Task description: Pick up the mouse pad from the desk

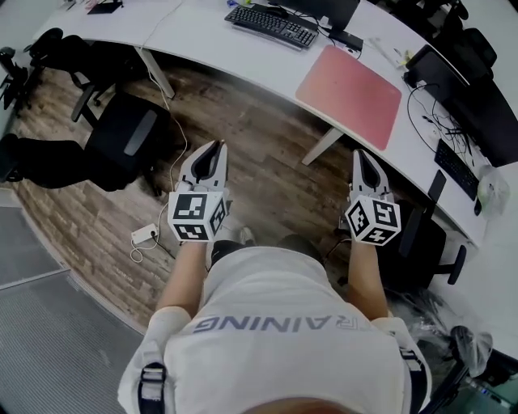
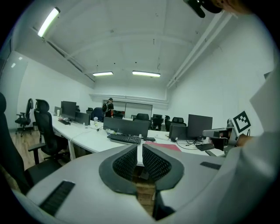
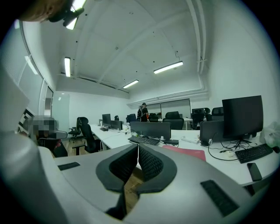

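A red mouse pad [image 1: 350, 95] lies flat on the white desk [image 1: 235, 58], right of a black keyboard [image 1: 271, 24]. Both grippers hang over the wooden floor, short of the desk edge and apart from the pad. My left gripper [image 1: 212, 146] is shut and empty, well to the left of the pad. My right gripper [image 1: 362, 154] is shut and empty too, just below the pad's near edge. In the left gripper view the pad [image 2: 168, 147] shows as a thin red strip beyond the closed jaws [image 2: 140, 147]. The right gripper view has the pad [image 3: 186, 152] right of its shut gripper [image 3: 138, 147].
A black office chair [image 1: 121, 137] stands left on the floor, another [image 1: 421, 242] at the right by the desk end. A white power strip [image 1: 146, 235] with cable lies on the floor. Monitors [image 3: 151, 129], cables and a second keyboard [image 1: 457, 166] crowd the desk's right side.
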### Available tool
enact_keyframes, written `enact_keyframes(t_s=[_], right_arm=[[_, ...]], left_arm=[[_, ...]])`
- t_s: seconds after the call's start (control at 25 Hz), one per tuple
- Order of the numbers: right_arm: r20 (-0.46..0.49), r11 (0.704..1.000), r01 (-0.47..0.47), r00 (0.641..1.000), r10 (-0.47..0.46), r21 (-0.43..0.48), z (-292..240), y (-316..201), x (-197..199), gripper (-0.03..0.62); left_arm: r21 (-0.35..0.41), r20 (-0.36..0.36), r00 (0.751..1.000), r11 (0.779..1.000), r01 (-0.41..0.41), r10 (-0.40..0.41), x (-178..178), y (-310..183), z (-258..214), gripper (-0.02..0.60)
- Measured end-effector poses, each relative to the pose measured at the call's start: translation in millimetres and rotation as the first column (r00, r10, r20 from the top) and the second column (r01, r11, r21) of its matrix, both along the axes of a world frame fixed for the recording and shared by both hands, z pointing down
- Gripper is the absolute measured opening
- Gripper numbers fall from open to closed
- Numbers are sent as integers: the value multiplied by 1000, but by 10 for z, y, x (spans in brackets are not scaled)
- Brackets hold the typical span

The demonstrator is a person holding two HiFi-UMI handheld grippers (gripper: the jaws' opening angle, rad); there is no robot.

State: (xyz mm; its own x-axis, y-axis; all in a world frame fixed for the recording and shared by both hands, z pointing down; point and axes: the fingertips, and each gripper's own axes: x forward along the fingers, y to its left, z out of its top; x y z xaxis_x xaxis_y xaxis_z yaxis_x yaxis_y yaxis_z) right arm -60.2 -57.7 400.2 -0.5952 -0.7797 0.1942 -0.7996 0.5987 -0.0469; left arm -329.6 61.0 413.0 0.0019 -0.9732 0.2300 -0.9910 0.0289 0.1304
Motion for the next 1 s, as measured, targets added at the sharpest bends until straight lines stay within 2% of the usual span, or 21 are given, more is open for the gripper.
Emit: enact_keyframes(t_s=[0.16, 0.44, 0.6, 1.0], right_arm=[[-15, 999, -47, 999, 47, -5, 42, -198, 13, 25], [6, 989, -144, 990, 144, -34, 199, -815, 373, 25], [29, 986, -162, 986, 163, -42, 233, -1341, 580, 25], [69, 987, -152, 985, 155, -55, 176, -2816, 1351, 25]], left_arm=[[-8, -6, 999, 999, -37, 37, -64, -362, 55, 40], [-32, 17, 990, 990, -141, 141, 214, -1181, 96, 40], [-45, 28, 988, 987, -151, 153, 399, -1738, 85, 40], [-46, 79, 985, 987, -153, 157, 1162, -3207, -147, 40]])
